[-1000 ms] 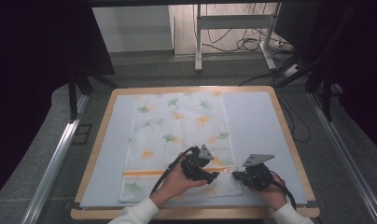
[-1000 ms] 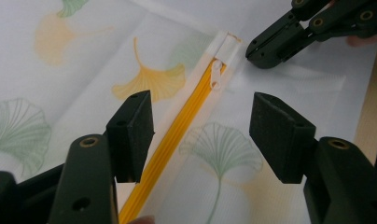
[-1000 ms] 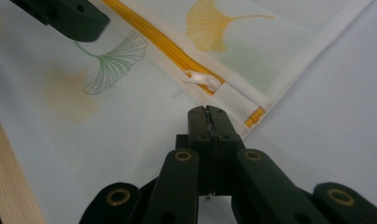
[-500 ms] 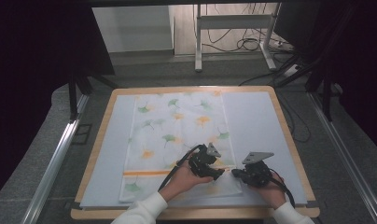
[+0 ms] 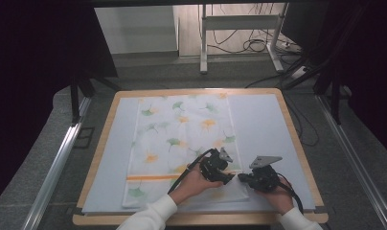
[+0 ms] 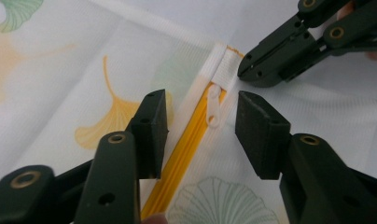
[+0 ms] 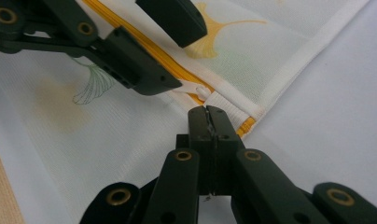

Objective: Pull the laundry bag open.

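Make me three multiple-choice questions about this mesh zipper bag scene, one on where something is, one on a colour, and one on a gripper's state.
1. Where is the white zipper pull?
A. Between the left gripper's open jaws
B. At the bag's far edge
C. Off the bag, on the mat

2. What colour is the zipper tape?
A. Blue
B. Orange-yellow
C. Black

3. How does the right gripper stand?
A. Wide open above the bag
B. Lying on its side, empty
C. Shut on the white end tab of the zipper

Answers:
1 A: the left gripper view shows the pull in the gap of the left gripper, whose jaws have just been closing and are not yet pressing on it.
2 B: an orange-yellow strip runs across the ginkgo-print mesh bag.
3 C: its jaws meet on the tab at the bag's edge.
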Demonstrator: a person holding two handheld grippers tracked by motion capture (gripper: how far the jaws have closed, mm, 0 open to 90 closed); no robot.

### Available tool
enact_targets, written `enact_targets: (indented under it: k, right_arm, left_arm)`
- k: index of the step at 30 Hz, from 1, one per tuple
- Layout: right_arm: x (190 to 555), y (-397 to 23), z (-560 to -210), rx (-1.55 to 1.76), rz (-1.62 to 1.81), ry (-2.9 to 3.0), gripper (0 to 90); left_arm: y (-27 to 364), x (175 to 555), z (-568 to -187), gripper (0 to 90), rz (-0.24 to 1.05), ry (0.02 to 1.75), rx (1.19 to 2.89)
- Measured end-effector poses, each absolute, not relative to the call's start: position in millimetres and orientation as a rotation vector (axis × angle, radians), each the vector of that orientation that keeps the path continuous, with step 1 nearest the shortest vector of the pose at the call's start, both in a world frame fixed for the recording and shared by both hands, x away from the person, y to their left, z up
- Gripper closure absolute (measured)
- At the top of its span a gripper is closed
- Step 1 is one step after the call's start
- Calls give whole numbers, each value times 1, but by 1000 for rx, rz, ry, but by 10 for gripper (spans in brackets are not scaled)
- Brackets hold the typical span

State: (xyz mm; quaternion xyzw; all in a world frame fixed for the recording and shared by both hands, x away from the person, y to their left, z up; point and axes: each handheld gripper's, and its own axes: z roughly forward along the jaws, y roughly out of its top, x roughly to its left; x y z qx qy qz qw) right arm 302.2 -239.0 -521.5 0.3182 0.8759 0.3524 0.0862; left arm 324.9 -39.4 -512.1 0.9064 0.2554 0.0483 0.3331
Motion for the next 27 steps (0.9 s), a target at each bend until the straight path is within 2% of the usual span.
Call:
enact_targets:
  k: [5, 10, 18, 23, 25, 27]
  right_arm:
    - [302, -239, -522, 949, 1052, 2612, 892]
    - [303, -240, -522, 946, 1056, 2616, 892]
    - [303, -240, -522, 948, 1055, 2614, 892]
    - [303, -240, -522, 942, 1052, 2616, 892]
    - [303, -239, -522, 948, 1054, 2613, 892]
    - [303, -239, -522, 948, 1054, 2614, 892]
  left_arm:
    - [-44, 329, -512, 606, 121, 651, 2378]
    - [-48, 328, -516, 630, 103, 629, 2400]
    - [-51, 328, -517, 731, 139, 606, 2408]
    - [-54, 326, -516, 747, 170, 579, 2427]
    - [-55, 325, -516, 801, 166, 564, 2434]
    - [-57, 324, -516, 817, 186, 554, 2437]
